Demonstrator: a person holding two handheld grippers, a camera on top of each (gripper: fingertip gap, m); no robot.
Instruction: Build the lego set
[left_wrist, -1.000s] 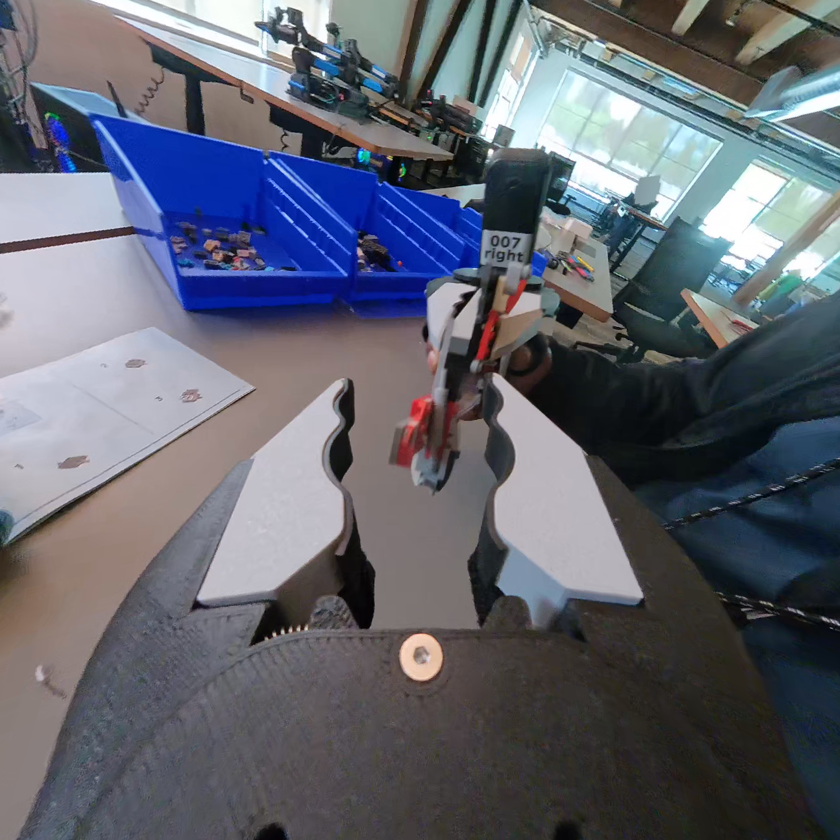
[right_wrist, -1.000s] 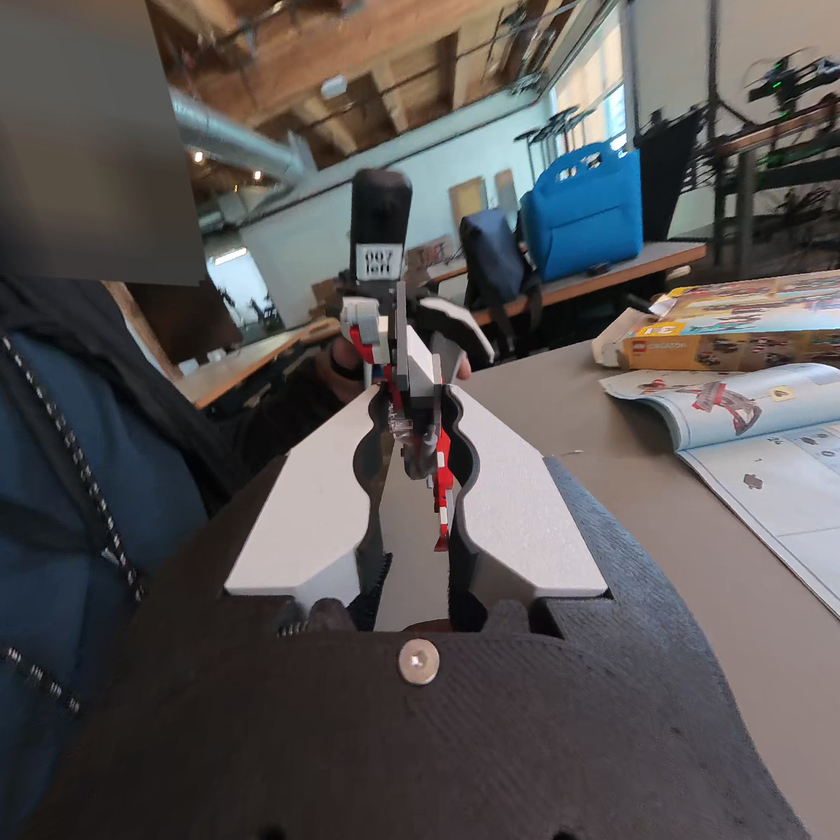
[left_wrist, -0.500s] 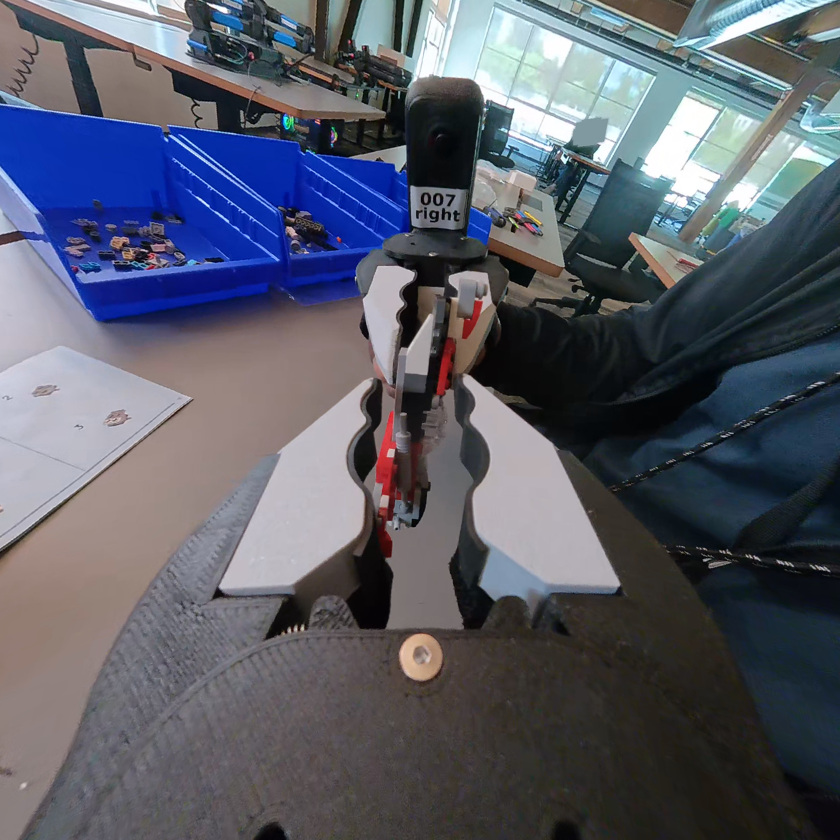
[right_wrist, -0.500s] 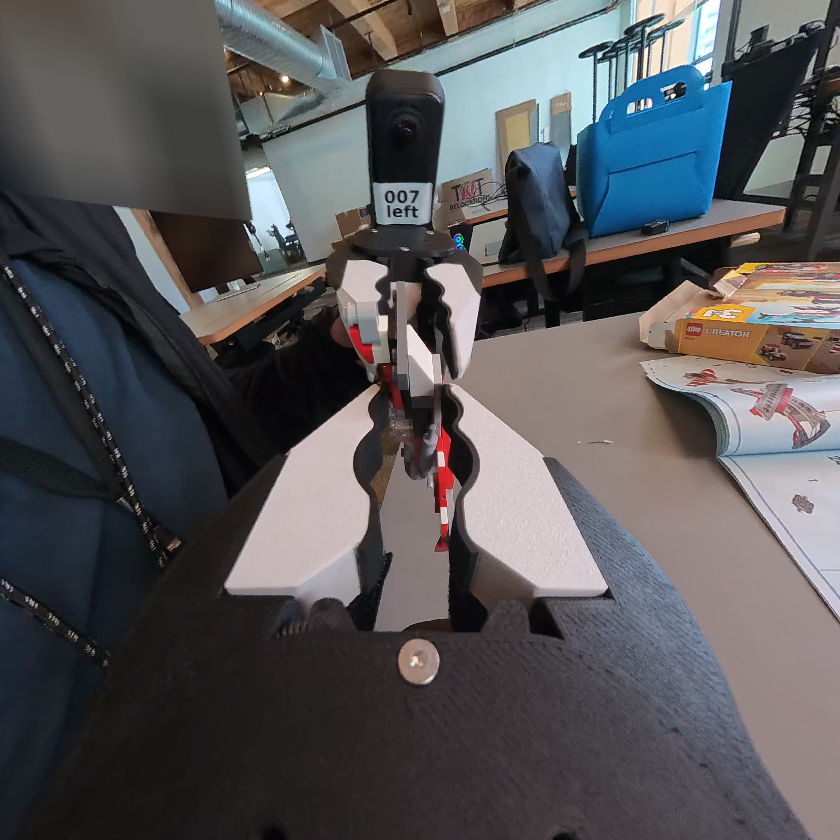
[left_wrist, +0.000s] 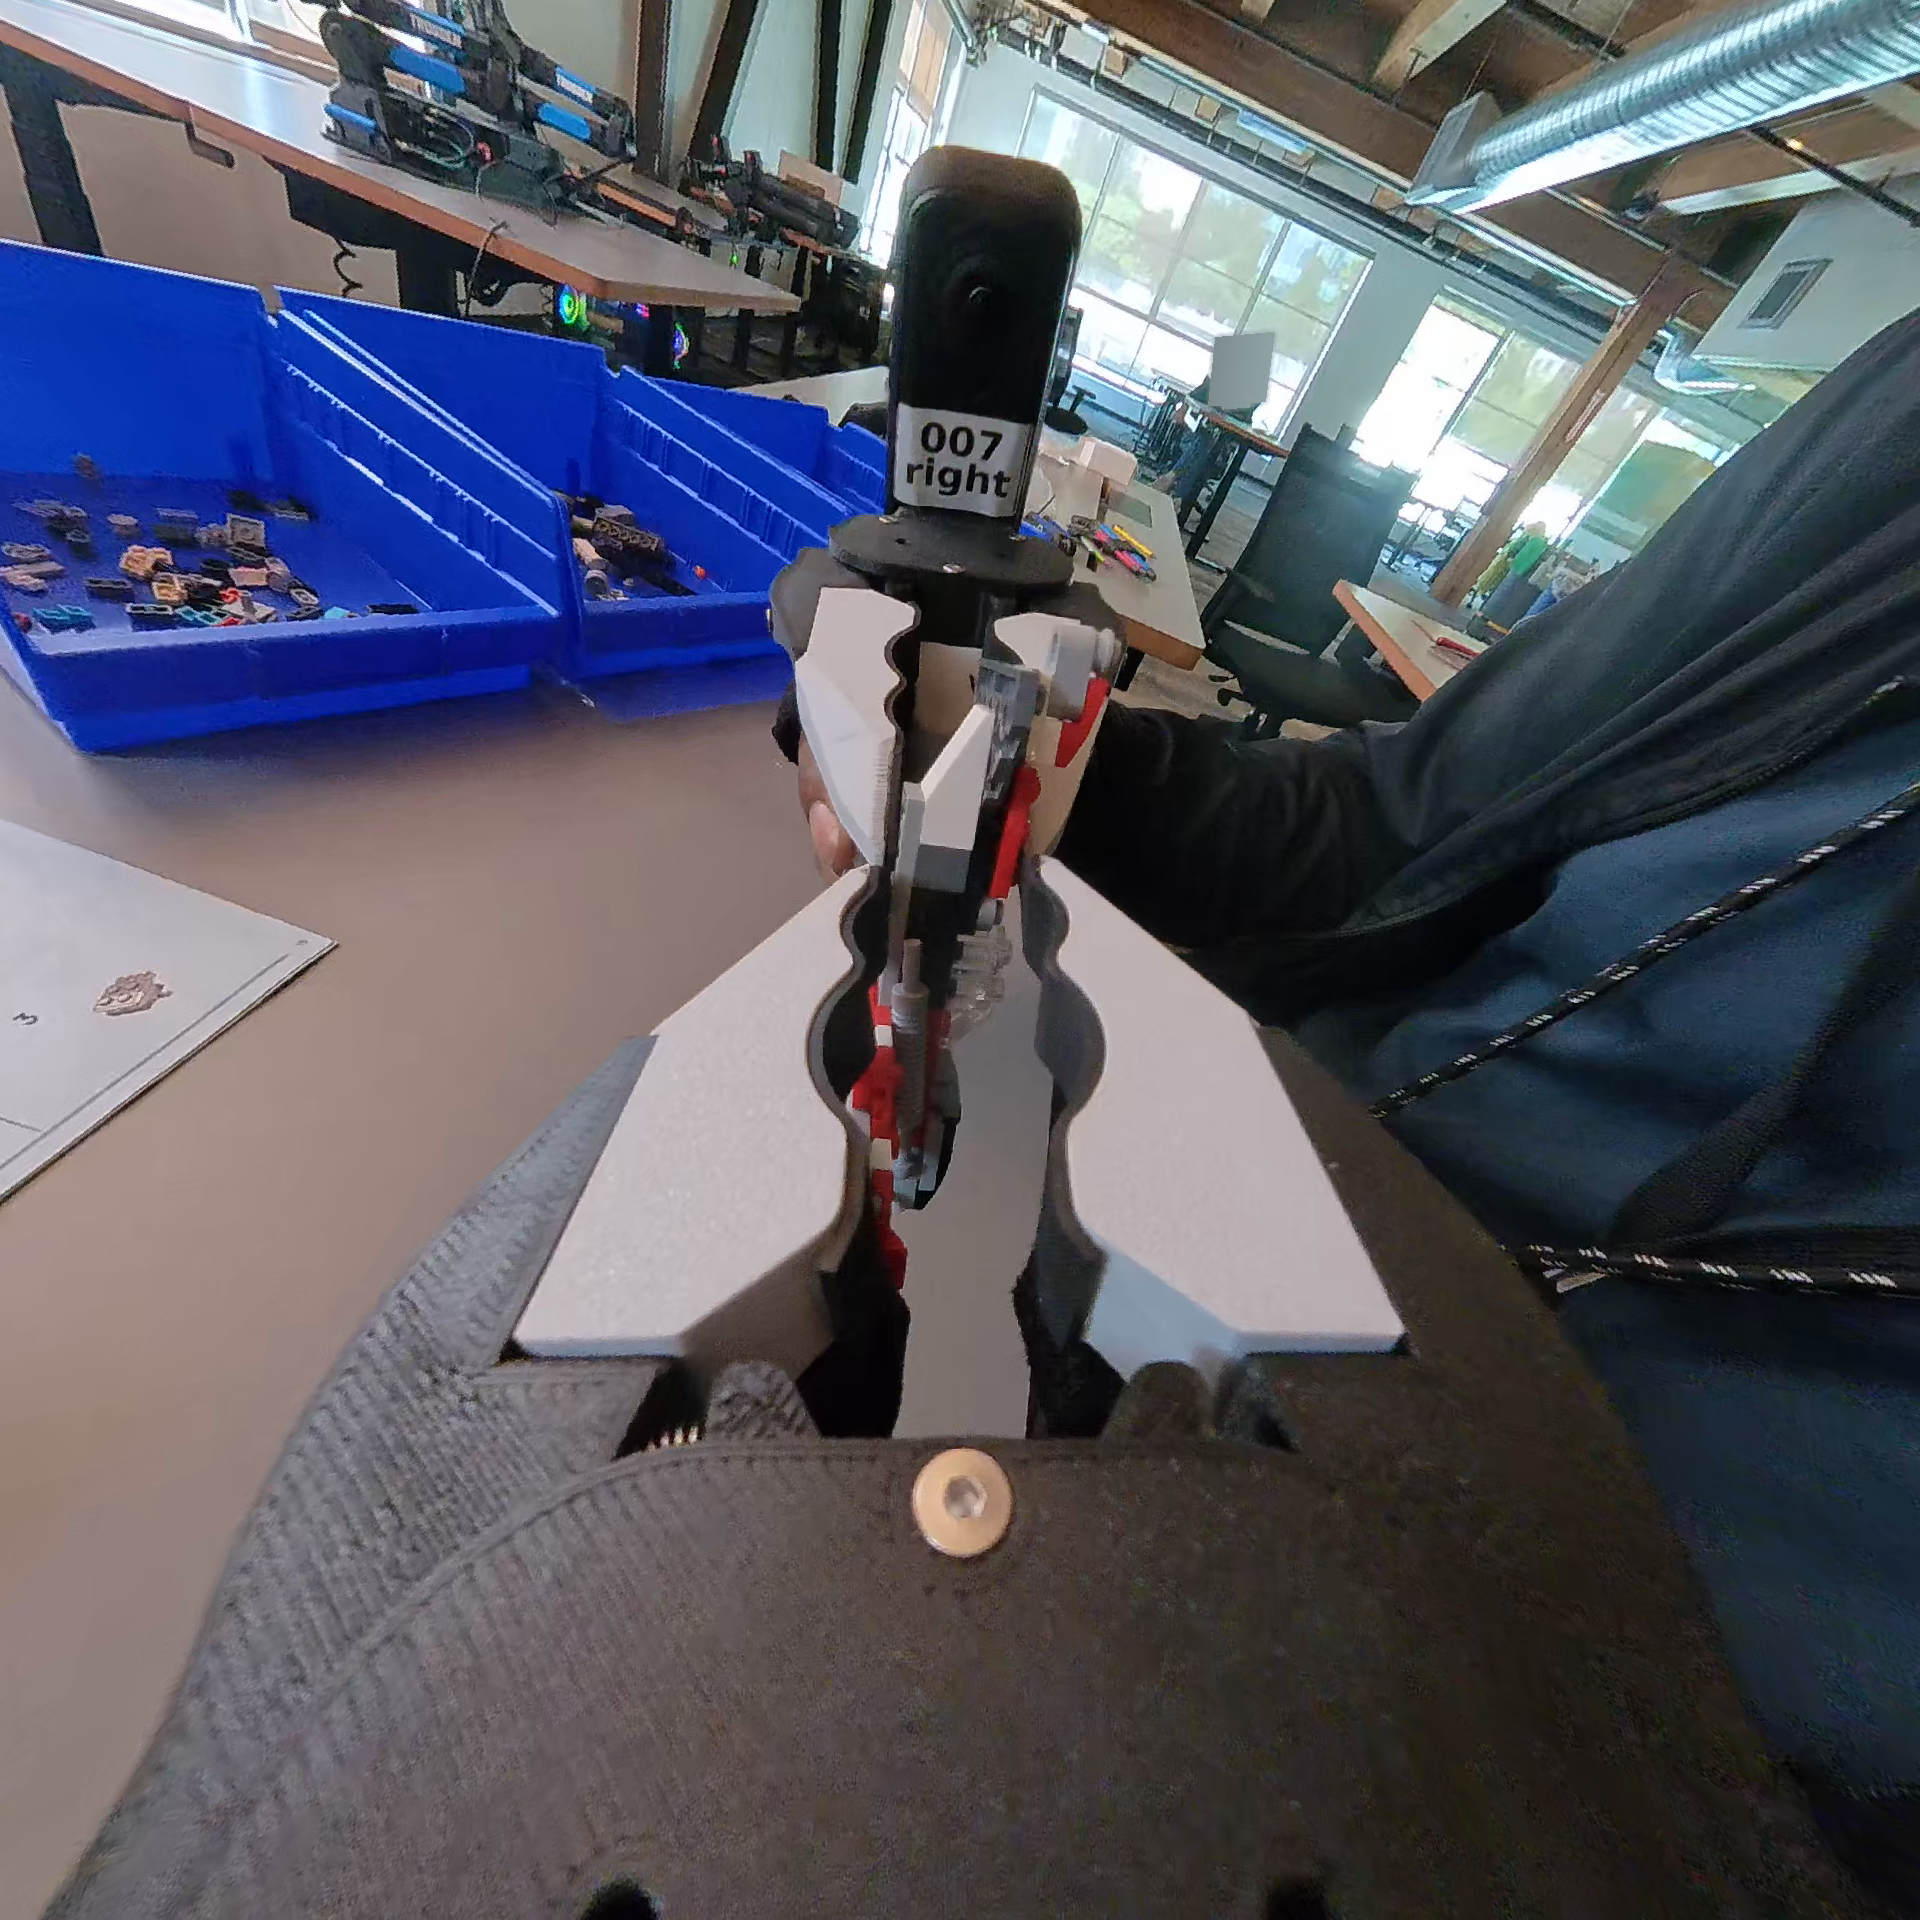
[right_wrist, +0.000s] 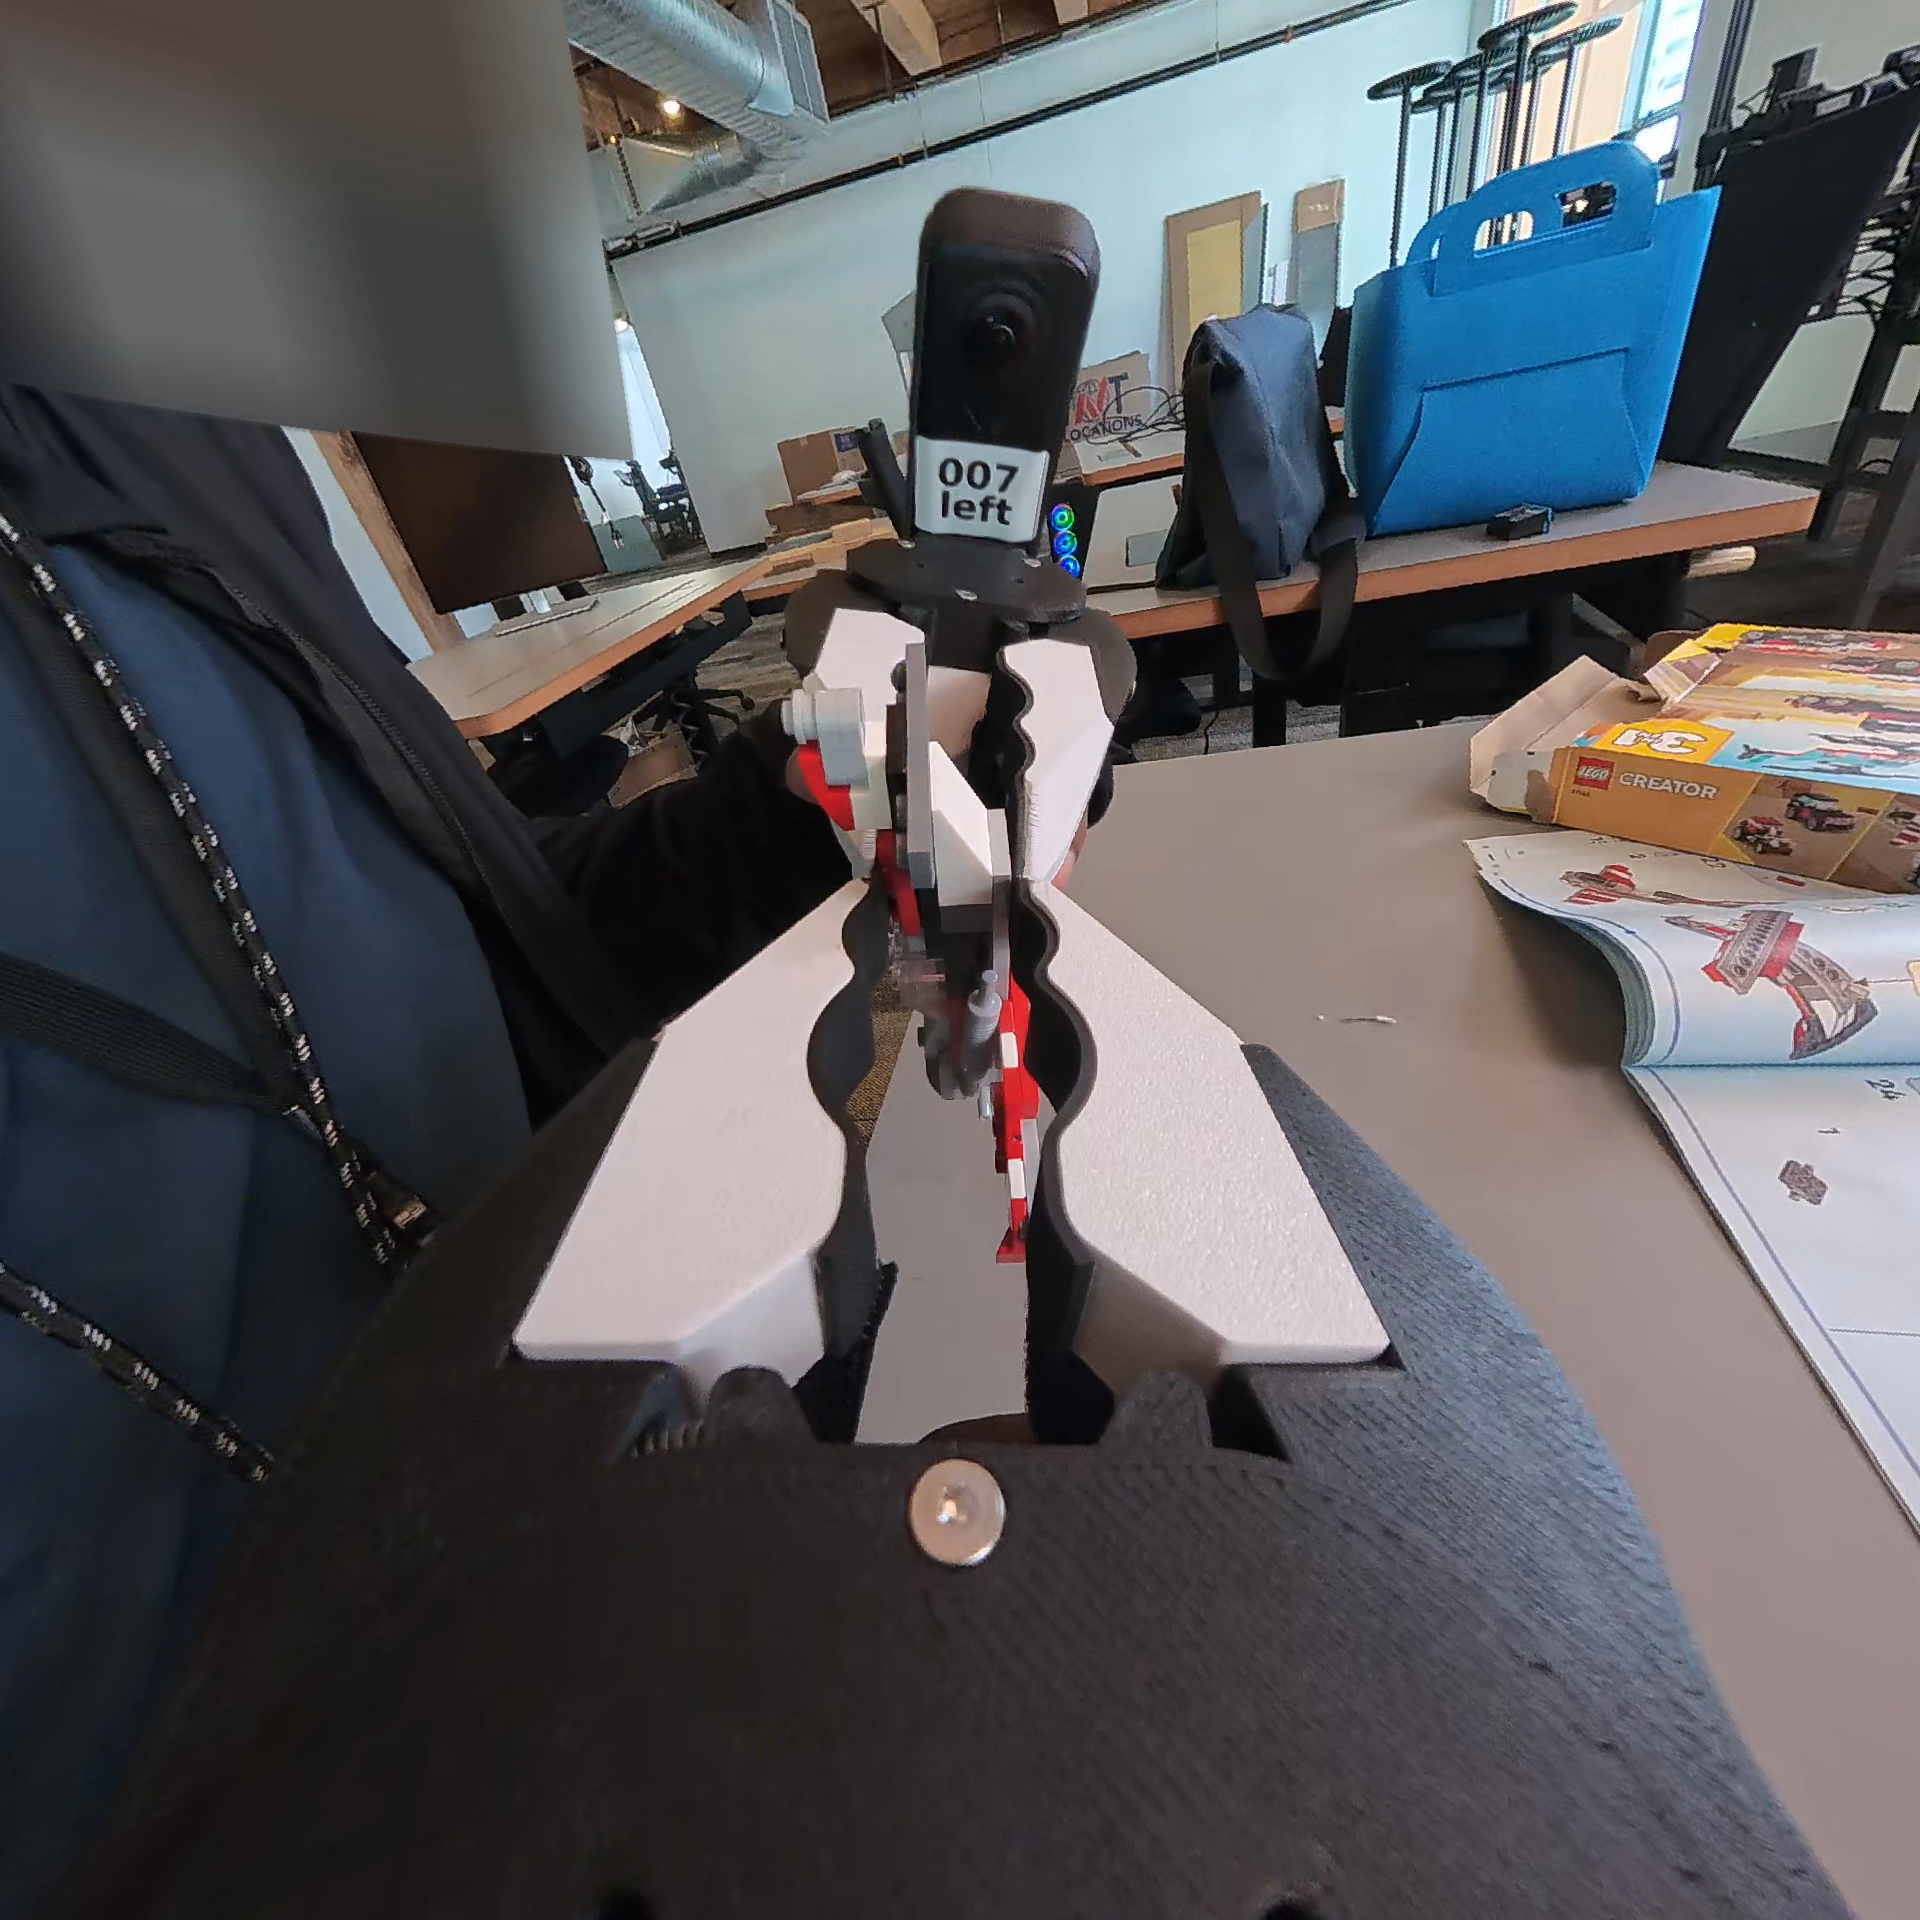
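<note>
The left gripper (left_wrist: 951, 894) and the right gripper (right_wrist: 951, 904) are facing each other tip to tip above the table (left_wrist: 468, 935), and the red, white and grey lego model (left_wrist: 914, 1039) is hanging in the air between them, standing on edge and running lengthwise down both sets of fingers. In the right wrist view the right jaws are drawn in on the model at their tips and appear to be carrying it. The left jaws are narrowed around the other end, with the model lying against one finger and a strip of daylight on the other side, so I cannot tell whether they are gripping or only bracketing it.

This looks like a hand-to-hand pass or a re-grip partway through the build — not the fitting of a new piece, since neither gripper is holding a loose one. The next move is probably calling for one gripper to clamp firmly on a solid part of the body before the other lets go; the thin rod and clear part near the middle look easy to knock off.

Farther out, the open instruction booklet (right_wrist: 1766, 987) and the box (right_wrist: 1714, 790) are lying on the table, and the blue bins (left_wrist: 312, 665) of loose pieces (left_wrist: 156, 582) are sitting beyond — well apart from the grippers.
</note>
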